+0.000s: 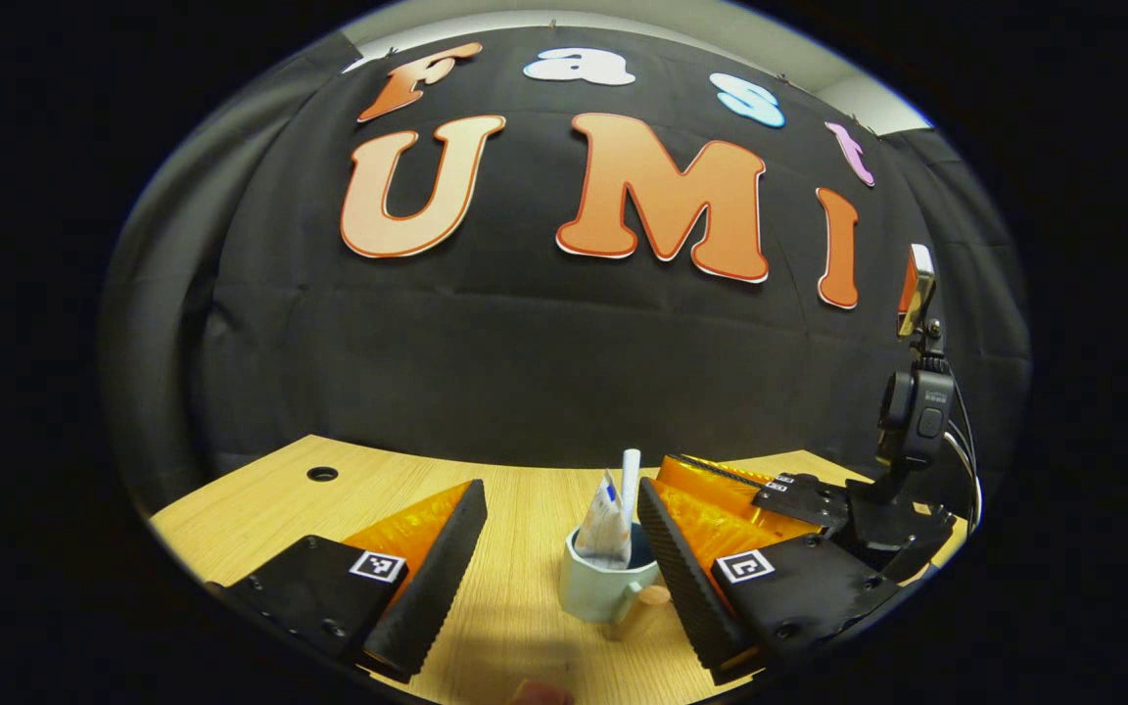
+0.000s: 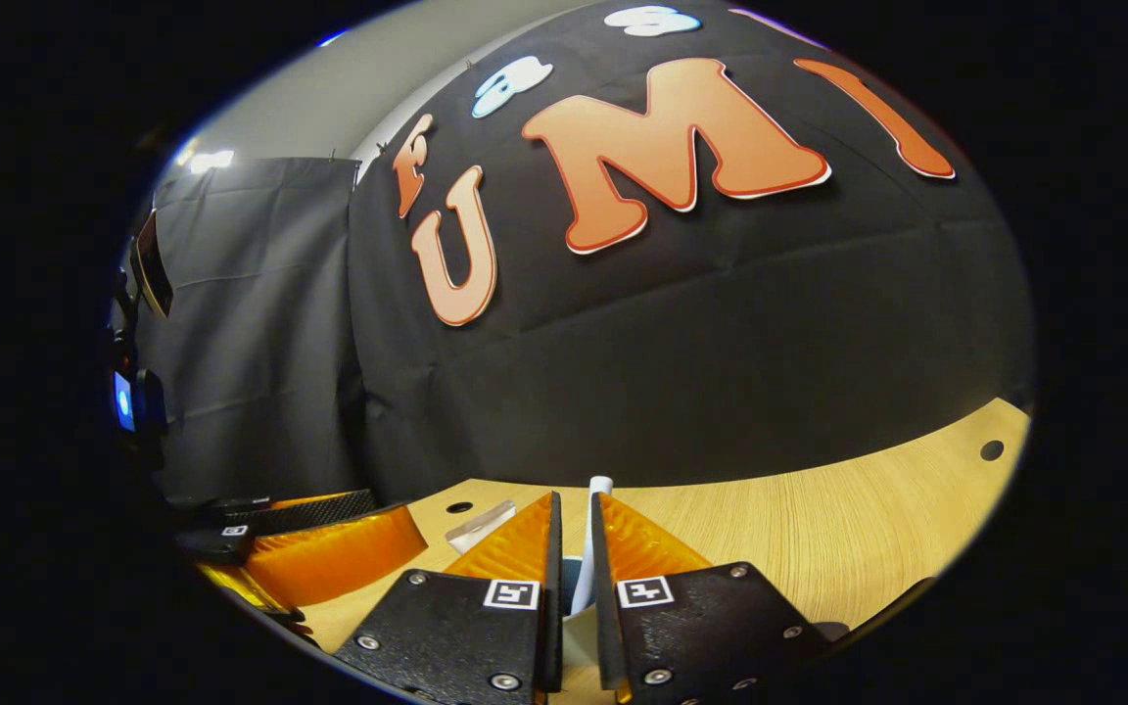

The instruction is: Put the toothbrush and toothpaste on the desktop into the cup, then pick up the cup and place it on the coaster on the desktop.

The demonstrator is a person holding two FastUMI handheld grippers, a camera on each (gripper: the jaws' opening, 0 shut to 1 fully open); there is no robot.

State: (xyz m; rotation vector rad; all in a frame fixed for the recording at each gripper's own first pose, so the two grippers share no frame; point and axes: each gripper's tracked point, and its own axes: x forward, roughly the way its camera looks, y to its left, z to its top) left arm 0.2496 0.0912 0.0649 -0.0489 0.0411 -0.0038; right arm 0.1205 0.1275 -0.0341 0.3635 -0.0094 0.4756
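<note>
A pale cup [image 1: 603, 587] stands on the wooden worktop [image 1: 515, 509], holding a toothpaste tube [image 1: 606, 529] and a white toothbrush [image 2: 591, 548]. The left tongs [image 1: 554, 548] are spread wide around the cup. The right tongs [image 2: 574, 558] pinch the upright toothbrush above the cup.

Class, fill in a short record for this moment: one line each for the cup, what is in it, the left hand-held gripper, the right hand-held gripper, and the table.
cup: pale mug, upright on the table, handle toward the camera
contents: toothpaste and toothbrush standing in it
left hand-held gripper: open, fingers either side of the cup, not pressing
right hand-held gripper: nearly shut around the toothbrush; contact unclear
table: light wood
</note>
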